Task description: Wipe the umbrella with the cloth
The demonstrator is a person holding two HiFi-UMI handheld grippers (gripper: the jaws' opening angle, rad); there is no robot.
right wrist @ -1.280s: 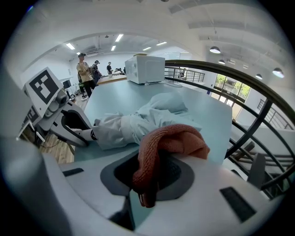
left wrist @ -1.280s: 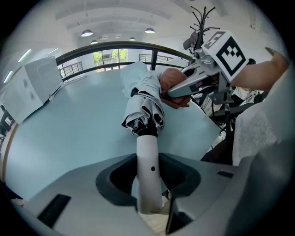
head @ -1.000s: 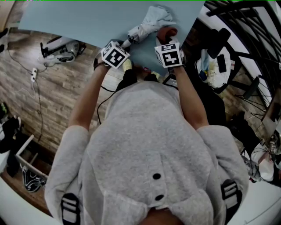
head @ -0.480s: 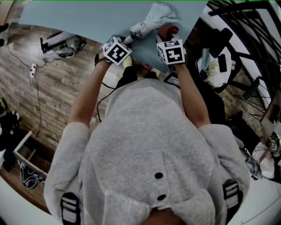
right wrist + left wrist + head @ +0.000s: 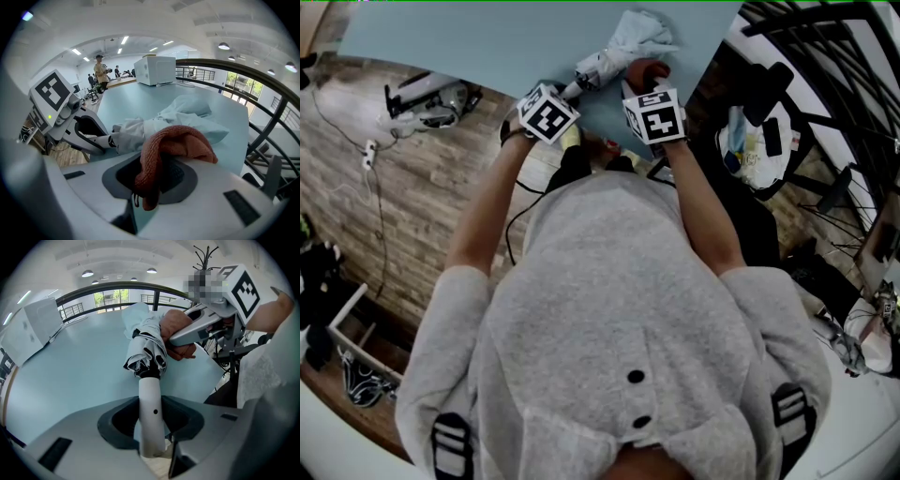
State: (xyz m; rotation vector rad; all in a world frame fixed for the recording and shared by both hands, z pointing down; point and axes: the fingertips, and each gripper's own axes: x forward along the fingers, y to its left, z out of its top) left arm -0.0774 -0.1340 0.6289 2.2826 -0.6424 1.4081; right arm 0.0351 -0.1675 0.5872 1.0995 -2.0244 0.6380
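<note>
Both tongs clenched: L gripper (image 5: 151, 425) grips umbrella (image 5: 144, 345) by its white handle (image 5: 149, 392); R gripper (image 5: 157, 178) pinches rust-orange cloth (image 5: 180, 140), pressed vs folded canopy's (image 5: 140, 130) right side. Umbrella lies on pale-blue table (image 5: 487, 42), far right, canopy pointing far.

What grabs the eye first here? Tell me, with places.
A folded white umbrella lies on the pale blue table, near its edge, with its white cylindrical handle clamped in the left gripper. The right gripper holds a rust-orange knitted cloth against the umbrella's folded canopy.
</note>
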